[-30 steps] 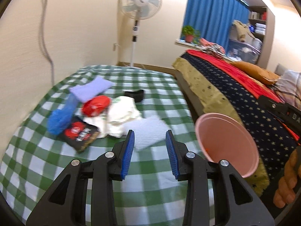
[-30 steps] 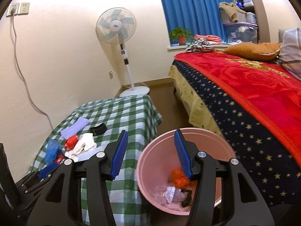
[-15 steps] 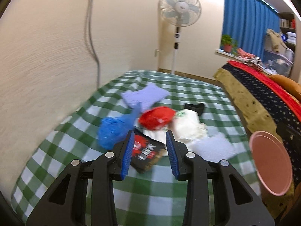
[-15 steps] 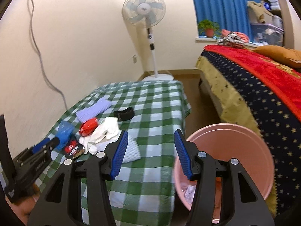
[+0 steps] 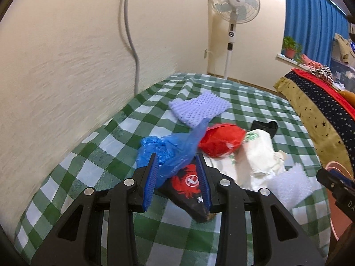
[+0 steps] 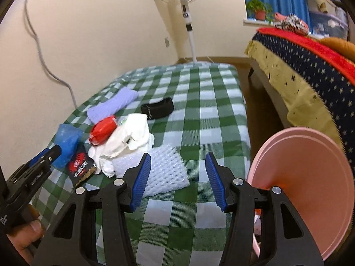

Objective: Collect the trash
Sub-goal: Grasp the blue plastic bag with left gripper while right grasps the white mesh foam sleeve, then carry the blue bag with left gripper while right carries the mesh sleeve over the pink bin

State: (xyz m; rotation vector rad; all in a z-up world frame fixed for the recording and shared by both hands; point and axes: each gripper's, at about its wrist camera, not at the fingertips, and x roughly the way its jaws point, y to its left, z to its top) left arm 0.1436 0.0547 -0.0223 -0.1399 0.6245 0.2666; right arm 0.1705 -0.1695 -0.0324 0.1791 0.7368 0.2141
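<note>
**Two wrist cameras angled down over one checked tabletop**

The left wrist view looks down along the left gripper (image 5: 177, 173), close above a crumpled blue plastic bag (image 5: 168, 150). The right wrist view sits further back behind the right gripper (image 6: 178, 173), facing the same green-and-white checked tablecloth (image 6: 199, 110). Both share the pile and the white standing fan (image 5: 235, 2).

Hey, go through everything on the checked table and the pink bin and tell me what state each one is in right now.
Left tongs: open, over the blue bag and black wrapper.
Right tongs: open, empty.
Blue bag: crumpled, on the table.
Black wrapper: lying flat.
Red bag: crumpled.
White bag: crumpled.
White foam net: flat.
Purple foam net: flat.
Pink bin: upright, some trash inside.
</note>
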